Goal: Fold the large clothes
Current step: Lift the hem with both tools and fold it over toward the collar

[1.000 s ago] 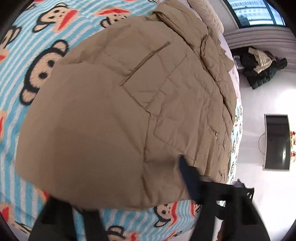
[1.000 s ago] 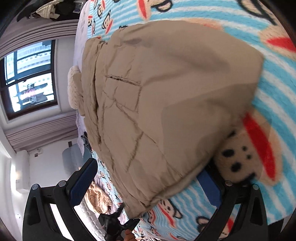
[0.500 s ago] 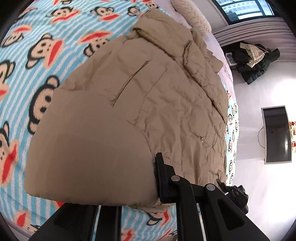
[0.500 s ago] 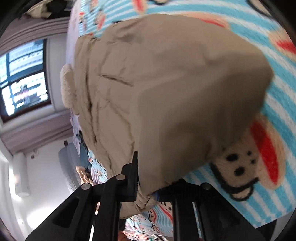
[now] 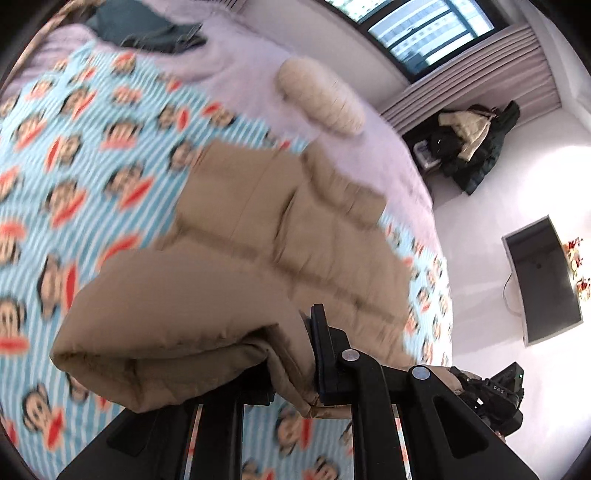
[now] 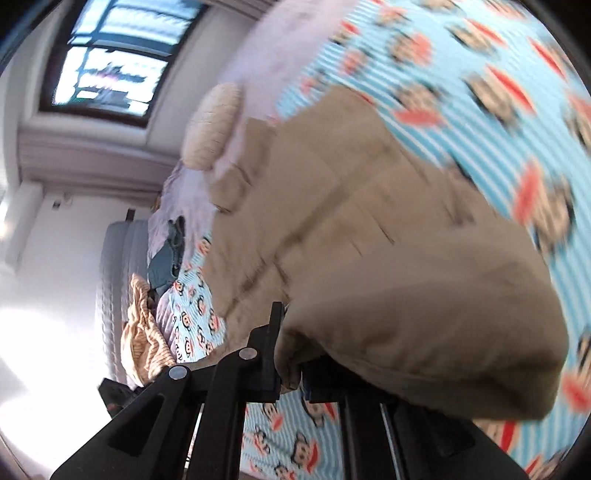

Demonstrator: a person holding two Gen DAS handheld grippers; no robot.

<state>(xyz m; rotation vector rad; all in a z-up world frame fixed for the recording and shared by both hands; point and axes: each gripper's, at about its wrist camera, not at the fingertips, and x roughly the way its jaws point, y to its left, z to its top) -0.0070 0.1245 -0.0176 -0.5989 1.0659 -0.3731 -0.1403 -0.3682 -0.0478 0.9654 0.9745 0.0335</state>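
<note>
A tan quilted jacket (image 5: pixel 258 258) lies on a bed whose blue striped sheet (image 5: pixel 74 147) is printed with monkeys. Its near hem is lifted off the sheet and curls back over the body. My left gripper (image 5: pixel 291 362) is shut on one corner of that hem, with cloth bunched between the black fingers (image 5: pixel 321 350). In the right wrist view the jacket (image 6: pixel 369 240) fills the middle. My right gripper (image 6: pixel 291 365) is shut on the other hem corner. One of its fingers (image 6: pixel 275 332) shows and the other is hidden under fabric.
A cream pillow (image 5: pixel 321 99) and dark teal clothes (image 5: pixel 147 26) sit at the far end of the bed. A heap of dark garments (image 5: pixel 469 144) and a flat screen (image 5: pixel 539 280) are on the floor beside it. A striped yellow garment (image 6: pixel 144 332) lies at the bed's edge.
Both grippers closed on the jacket's near hem and rose, pulling it up off the sheet toward the collar. The views now look farther across the bed and room.
</note>
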